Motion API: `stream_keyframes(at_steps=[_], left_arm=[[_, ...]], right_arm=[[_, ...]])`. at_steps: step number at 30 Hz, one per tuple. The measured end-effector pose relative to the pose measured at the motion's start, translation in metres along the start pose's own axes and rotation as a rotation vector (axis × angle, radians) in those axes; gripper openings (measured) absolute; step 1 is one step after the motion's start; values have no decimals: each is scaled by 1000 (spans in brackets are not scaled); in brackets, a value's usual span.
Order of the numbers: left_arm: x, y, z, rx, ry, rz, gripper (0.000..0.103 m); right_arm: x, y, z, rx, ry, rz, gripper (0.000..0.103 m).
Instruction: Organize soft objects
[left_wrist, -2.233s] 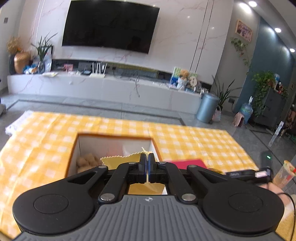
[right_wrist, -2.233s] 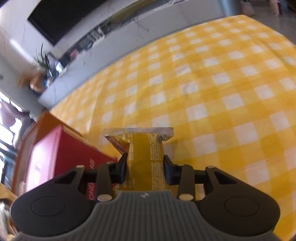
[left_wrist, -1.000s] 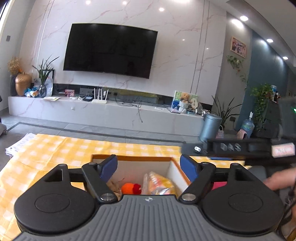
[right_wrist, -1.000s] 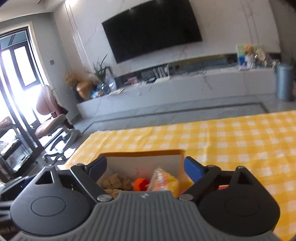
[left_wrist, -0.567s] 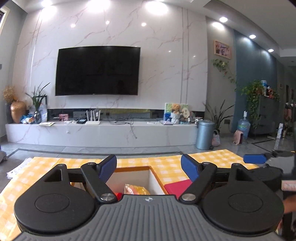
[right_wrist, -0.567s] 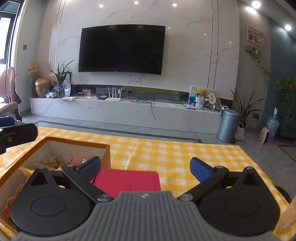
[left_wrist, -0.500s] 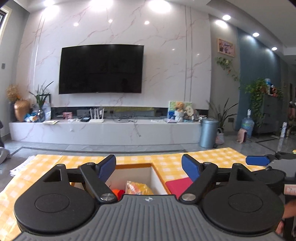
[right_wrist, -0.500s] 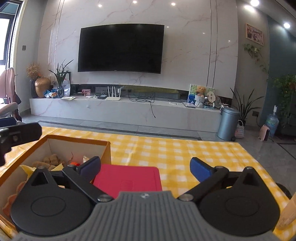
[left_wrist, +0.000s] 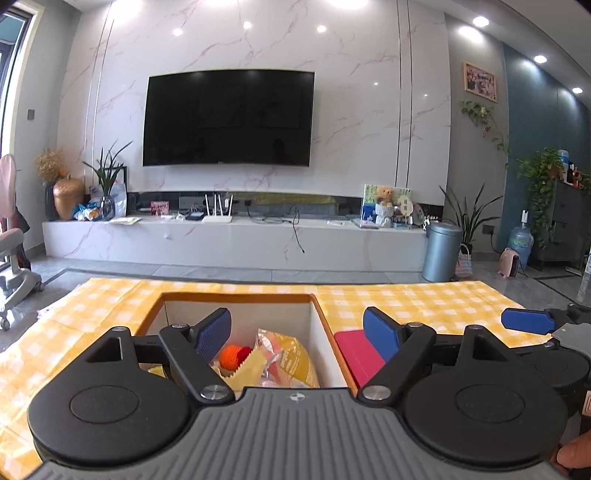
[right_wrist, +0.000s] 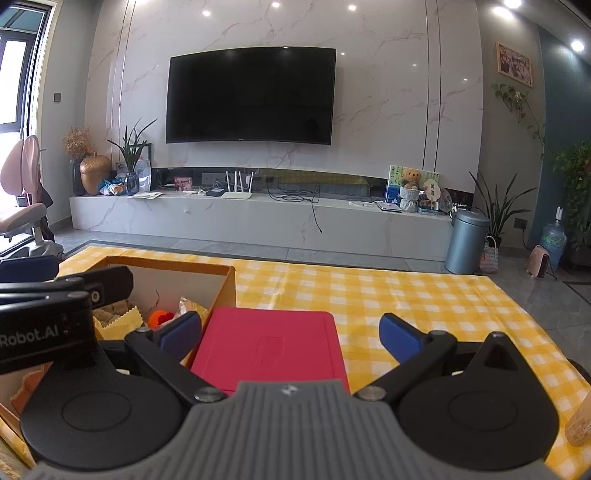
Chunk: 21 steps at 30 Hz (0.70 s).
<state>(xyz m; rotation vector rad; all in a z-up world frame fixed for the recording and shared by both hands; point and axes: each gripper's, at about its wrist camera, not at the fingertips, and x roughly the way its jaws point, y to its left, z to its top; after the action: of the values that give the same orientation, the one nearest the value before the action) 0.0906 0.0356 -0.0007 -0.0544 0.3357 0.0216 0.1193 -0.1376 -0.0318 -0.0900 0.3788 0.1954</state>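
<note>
An open orange-rimmed cardboard box (left_wrist: 236, 296) stands on the yellow checked tablecloth (left_wrist: 406, 299). Inside lie a yellow snack packet (left_wrist: 291, 360), an orange knitted ball (left_wrist: 231, 356), a yellow zigzag-edged cloth (right_wrist: 120, 326) and a brown plush piece (right_wrist: 110, 310). My left gripper (left_wrist: 297, 332) hovers open over the box's near side, nothing between its blue pads. My right gripper (right_wrist: 290, 332) is open too, above a flat red lid (right_wrist: 269, 347) lying right of the box (right_wrist: 221, 280). The left gripper's body fills the right wrist view's left edge.
The tablecloth (right_wrist: 424, 299) stretches to the right and far side. A pale bottle edge (right_wrist: 580, 421) shows at the right border. Beyond the table are grey floor, a white TV bench (left_wrist: 236, 240), a wall TV, a metal bin (left_wrist: 441, 251) and an office chair (right_wrist: 29, 218).
Both grippers released their items, opened wide and drew back from the box; the views tilted up from the box's inside to the room. Over the last half second little has shifted.
</note>
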Motion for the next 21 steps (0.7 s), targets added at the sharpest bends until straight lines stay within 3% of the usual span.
stream_keyframes(at_steps=[21], left_arm=[[5,-3,-6,29,59,34,95]], right_arm=[[6,7,-9,-52,36,-16,100]])
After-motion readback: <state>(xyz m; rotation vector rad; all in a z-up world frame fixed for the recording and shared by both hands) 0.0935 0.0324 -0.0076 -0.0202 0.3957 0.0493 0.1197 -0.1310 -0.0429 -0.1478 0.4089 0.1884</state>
